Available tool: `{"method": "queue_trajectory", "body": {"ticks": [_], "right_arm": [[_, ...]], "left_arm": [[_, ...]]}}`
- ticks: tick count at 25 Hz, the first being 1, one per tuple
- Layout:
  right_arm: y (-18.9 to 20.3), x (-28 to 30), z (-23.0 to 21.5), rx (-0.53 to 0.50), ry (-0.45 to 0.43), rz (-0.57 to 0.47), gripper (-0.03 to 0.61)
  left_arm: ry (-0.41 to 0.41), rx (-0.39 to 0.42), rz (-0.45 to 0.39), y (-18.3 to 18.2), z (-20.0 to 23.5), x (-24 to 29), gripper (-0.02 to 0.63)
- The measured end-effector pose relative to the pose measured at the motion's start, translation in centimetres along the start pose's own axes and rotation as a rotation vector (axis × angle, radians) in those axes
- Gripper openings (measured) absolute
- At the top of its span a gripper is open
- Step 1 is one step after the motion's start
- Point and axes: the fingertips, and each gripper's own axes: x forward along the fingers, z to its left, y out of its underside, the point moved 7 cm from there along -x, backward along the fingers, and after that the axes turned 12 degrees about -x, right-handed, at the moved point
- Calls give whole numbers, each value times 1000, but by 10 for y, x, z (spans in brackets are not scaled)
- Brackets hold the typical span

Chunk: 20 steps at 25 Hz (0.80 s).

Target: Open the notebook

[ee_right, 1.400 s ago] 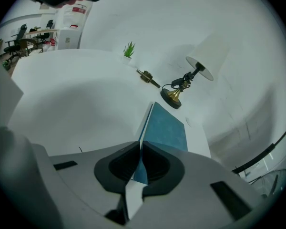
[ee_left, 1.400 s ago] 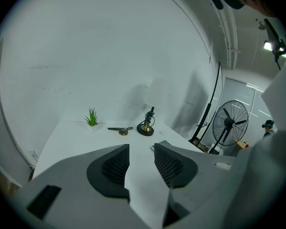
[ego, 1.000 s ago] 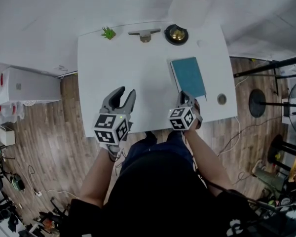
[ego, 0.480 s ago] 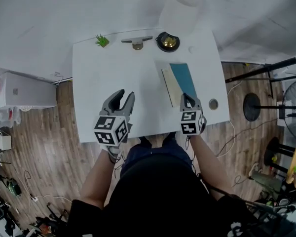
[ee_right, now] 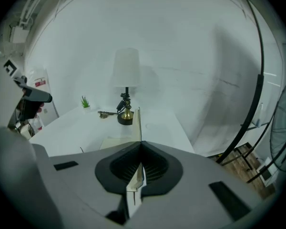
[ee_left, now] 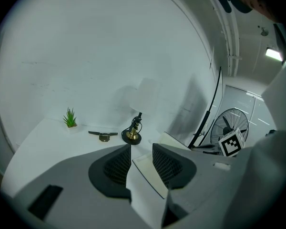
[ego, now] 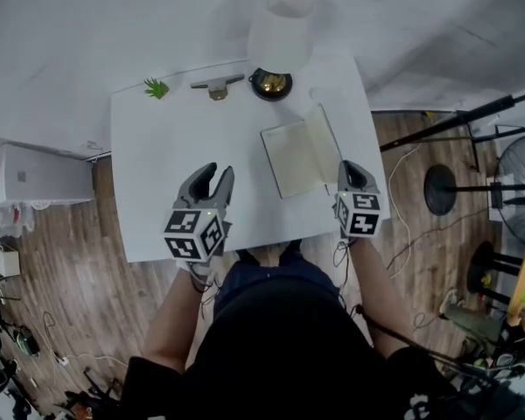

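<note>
- A person stands at the near edge of a white table (ego: 157, 191), a hand-held gripper in each hand, facing the lamp (ego: 280, 33) at the table's far side.
- The left gripper (ego: 220, 170) hangs over bare tabletop, well short of the lamp and to the person's left of it. Its jaws stand partly apart, have just been closing, and grip nothing.
- The right gripper (ego: 348, 165), short of the lamp and to the person's right of it, is clamped tight on the near end of the front cover (ego: 325, 147). The cover is lifted clear of the pages.
- The notebook (ego: 290, 160) lies just in front of the lamp, between it and the person. It is open, with a blank cream page facing up.
- The lamp itself has a white shade and a brass-coloured base on a dark foot.
- Just left of the lamp lies a small metal piece (ego: 215, 86). Farther left of the lamp stands a small green plant (ego: 156, 87), against a white wall.
</note>
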Motion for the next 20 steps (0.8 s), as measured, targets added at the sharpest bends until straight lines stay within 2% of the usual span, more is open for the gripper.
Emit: {"method": "queue_trajectory", "body": {"ticks": [8,15,20], "right_arm": [[30,14,-68,132,-26,1,6],[76,48,-116,229,-89,60,18],[95,66,-130,221,-114,119,34]], "left_arm": [[-44,15,-7,5,-37,19,137],[-104,4,-25,14,-57,27,133],[-138,-16,-36,22,-68,26,133]]}}
